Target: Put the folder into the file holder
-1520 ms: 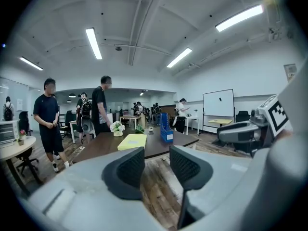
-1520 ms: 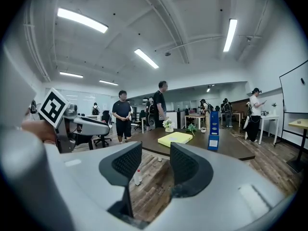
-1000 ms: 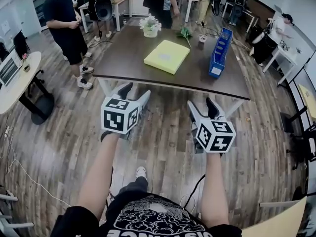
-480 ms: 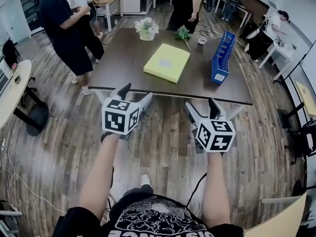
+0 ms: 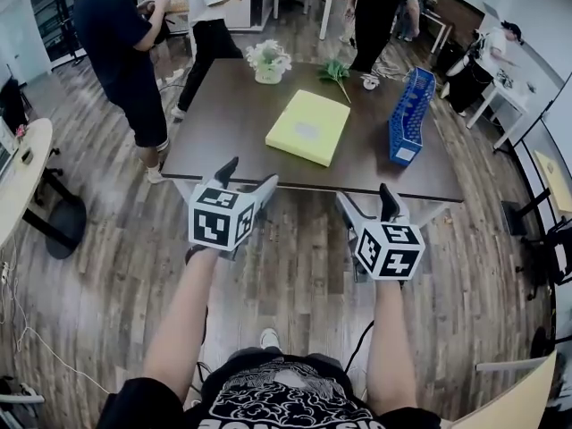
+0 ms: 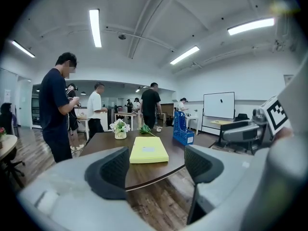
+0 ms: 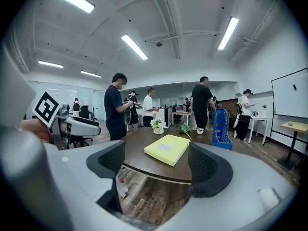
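- Your left gripper (image 5: 249, 175) and right gripper (image 5: 366, 199) hang before the table (image 5: 223, 123) — jaws opening, empty.
- On the table: yellow folder (image 5: 308, 127), apart from the blue file holder (image 5: 407, 119).

Open floor (image 5: 299, 266) up to the table (image 5: 228, 137), bare top between folder (image 5: 308, 128) and file holder (image 5: 408, 119), flower pot (image 5: 268, 61) and people (image 5: 114, 38) at the far side.

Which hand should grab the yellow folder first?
Probably the right gripper: the folder lies straight ahead of it, and the holder stands on its side of the table. The left gripper is about as near. Both are short of the table, jaws opening, empty.
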